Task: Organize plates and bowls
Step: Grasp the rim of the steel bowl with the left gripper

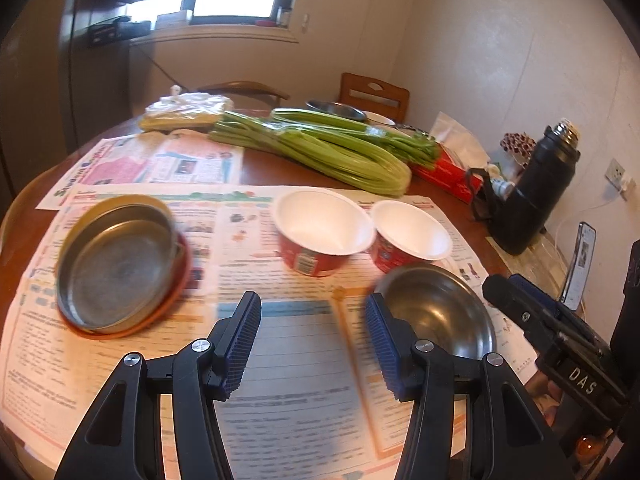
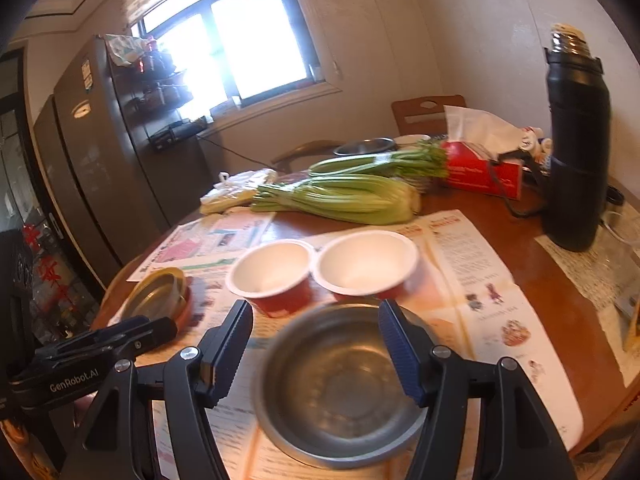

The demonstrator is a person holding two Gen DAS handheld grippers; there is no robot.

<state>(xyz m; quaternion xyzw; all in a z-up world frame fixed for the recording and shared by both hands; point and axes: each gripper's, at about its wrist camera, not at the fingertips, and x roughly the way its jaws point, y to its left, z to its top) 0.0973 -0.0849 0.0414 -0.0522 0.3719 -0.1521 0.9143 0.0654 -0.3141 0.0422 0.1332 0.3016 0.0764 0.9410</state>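
Note:
A steel bowl (image 2: 340, 380) sits on newspaper near the table's front; it also shows in the left wrist view (image 1: 440, 312). Two red paper bowls with white insides (image 1: 324, 228) (image 1: 410, 234) stand side by side behind it, also in the right wrist view (image 2: 276, 274) (image 2: 366, 262). A stack of metal plates on an orange plate (image 1: 120, 264) lies at the left, also in the right wrist view (image 2: 158, 296). My left gripper (image 1: 314, 344) is open and empty over the newspaper. My right gripper (image 2: 316, 352) is open above the steel bowl, one finger over each side.
Celery bunches (image 1: 320, 148), a plastic bag (image 1: 188, 110), a red tissue box (image 2: 480, 170), a black thermos (image 2: 576, 140) and a far steel bowl (image 1: 336, 110) crowd the table's back. A phone (image 1: 580, 264) leans at the right. A fridge (image 2: 100, 168) stands left.

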